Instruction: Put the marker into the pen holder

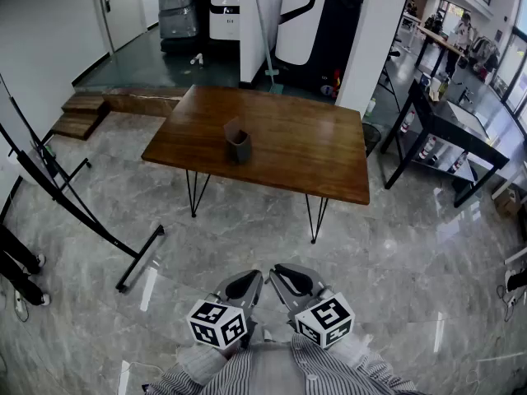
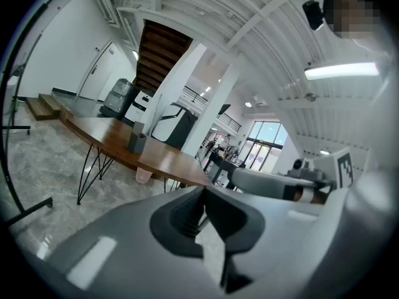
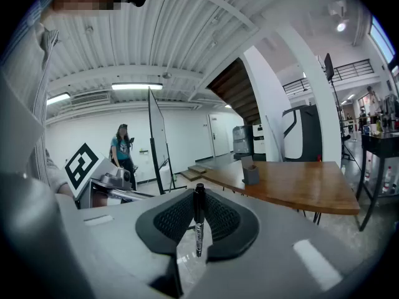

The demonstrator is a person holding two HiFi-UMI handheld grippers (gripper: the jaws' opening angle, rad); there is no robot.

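Observation:
The grey pen holder [image 1: 238,144] stands upright near the middle of the brown wooden table [image 1: 321,159], far ahead of both grippers. It also shows small in the left gripper view, pen holder [image 2: 137,141], and in the right gripper view, pen holder [image 3: 251,174]. My right gripper [image 3: 198,212] is shut on a black marker [image 3: 199,223], which stands upright between the pads. My left gripper [image 2: 204,205] is shut with nothing in it. In the head view the left gripper [image 1: 254,278] and right gripper [image 1: 277,272] are side by side close to my body, above the floor.
A black stand with long legs [image 1: 90,219] occupies the floor at left. A black table [image 1: 461,126] stands at right, wooden steps [image 1: 81,112] at far left, machines [image 1: 317,23] behind the table. A person [image 3: 121,149] stands far off by a whiteboard.

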